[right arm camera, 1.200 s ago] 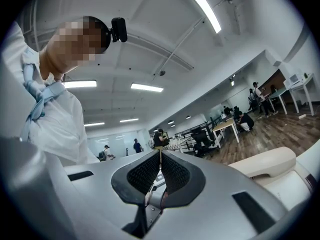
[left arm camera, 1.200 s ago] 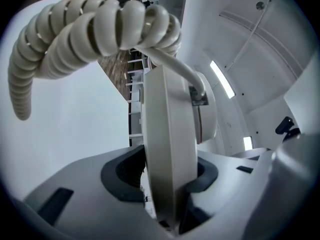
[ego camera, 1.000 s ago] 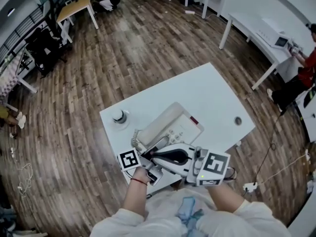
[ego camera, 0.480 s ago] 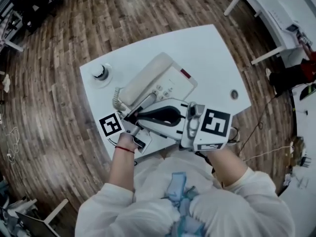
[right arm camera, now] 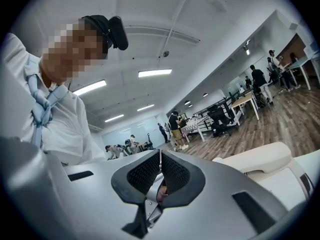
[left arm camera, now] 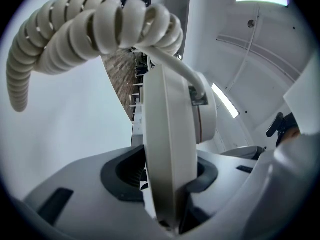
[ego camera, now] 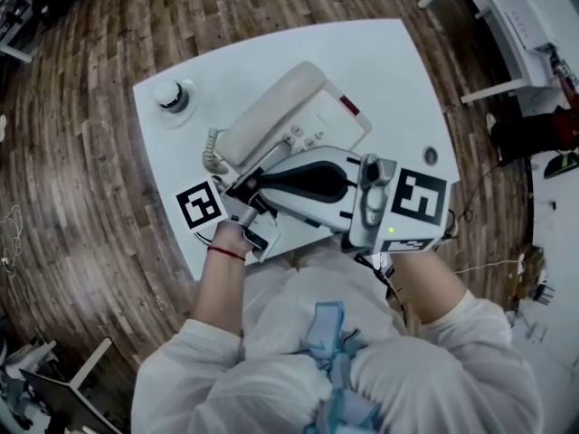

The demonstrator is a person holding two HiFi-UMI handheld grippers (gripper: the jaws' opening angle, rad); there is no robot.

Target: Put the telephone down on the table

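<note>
Left gripper: we grip the telephone by its near-left edge, jaws partway apart on it.
Telephone: at 1 o'clock from that gripper, long axis 8-to-2, on or just over the table.
Right gripper: pinched together, empty.

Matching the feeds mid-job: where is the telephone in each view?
Head view: telephone at centre, slightly above the middle.
Left gripper view: its edge stands upright at centre, gripped between the jaws; coiled cord at top left.
Right gripper view: lower right, beyond the shut, empty jaws.
Shared landmark: wood floor.
</note>
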